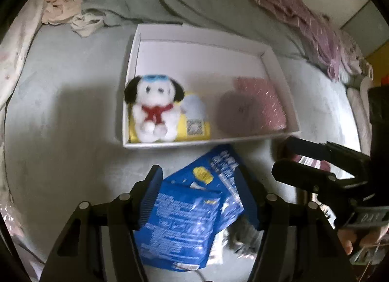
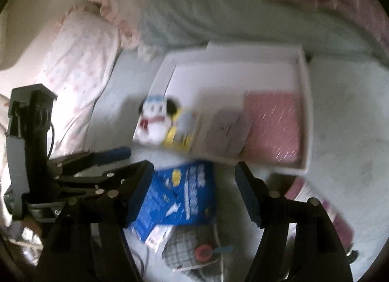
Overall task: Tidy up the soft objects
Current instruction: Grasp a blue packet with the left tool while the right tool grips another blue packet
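Blue, glossy plastic packets lie in a loose pile on the pale bed cover, just in front of the white box. There are two of them, one partly over the other. They carry white print and a yellow mark, but the writing is too blurred to read. Under the pile a grey checked cloth piece shows, with a round red part on it.

The white box is shallow and open. At its left stands a white plush dog with black ears, a blue band on the head and a red scarf. It leans on a yellow packet that has a square code label. At the right of the box a folded pink cloth lies, with a greyish soft thing partly on it.

The left gripper points down over the blue packets; its jaws stand apart on both sides of the upper packet, and whether the pads press on it I cannot tell. The right gripper has its jaws wide apart above the same pile and it holds nothing.
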A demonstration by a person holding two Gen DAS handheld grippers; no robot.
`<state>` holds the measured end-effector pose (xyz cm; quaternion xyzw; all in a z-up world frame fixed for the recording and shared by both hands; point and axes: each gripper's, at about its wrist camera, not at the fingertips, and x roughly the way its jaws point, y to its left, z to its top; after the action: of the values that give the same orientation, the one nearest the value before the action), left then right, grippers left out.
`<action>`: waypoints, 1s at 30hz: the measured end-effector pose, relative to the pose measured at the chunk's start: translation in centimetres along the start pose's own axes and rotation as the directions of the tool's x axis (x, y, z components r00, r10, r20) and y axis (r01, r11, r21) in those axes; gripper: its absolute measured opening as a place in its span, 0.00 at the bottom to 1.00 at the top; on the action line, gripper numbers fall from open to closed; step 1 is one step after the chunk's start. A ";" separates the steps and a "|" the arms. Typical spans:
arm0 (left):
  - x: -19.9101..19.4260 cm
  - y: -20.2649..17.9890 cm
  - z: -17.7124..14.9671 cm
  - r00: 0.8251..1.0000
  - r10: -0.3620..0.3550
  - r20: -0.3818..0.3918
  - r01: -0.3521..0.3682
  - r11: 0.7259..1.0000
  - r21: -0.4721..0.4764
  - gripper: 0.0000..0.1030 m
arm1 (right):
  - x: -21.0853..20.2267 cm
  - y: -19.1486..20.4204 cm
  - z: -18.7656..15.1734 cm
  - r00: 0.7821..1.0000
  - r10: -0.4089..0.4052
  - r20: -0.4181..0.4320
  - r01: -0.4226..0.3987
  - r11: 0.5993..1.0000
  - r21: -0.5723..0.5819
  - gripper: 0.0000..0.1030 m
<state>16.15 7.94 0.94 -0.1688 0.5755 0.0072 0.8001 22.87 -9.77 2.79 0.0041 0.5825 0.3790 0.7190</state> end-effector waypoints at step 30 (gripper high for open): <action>5.6 1.2 -1.1 0.966 0.160 -0.202 -0.132 0.980 0.146 0.23 | 8.9 -2.0 -1.5 0.937 0.303 -0.175 -0.279 0.949 0.149 0.26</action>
<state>16.76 7.75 -4.87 -0.0728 0.6680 0.0104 0.7406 22.95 -6.96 -6.02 0.0970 0.6653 0.4435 0.5927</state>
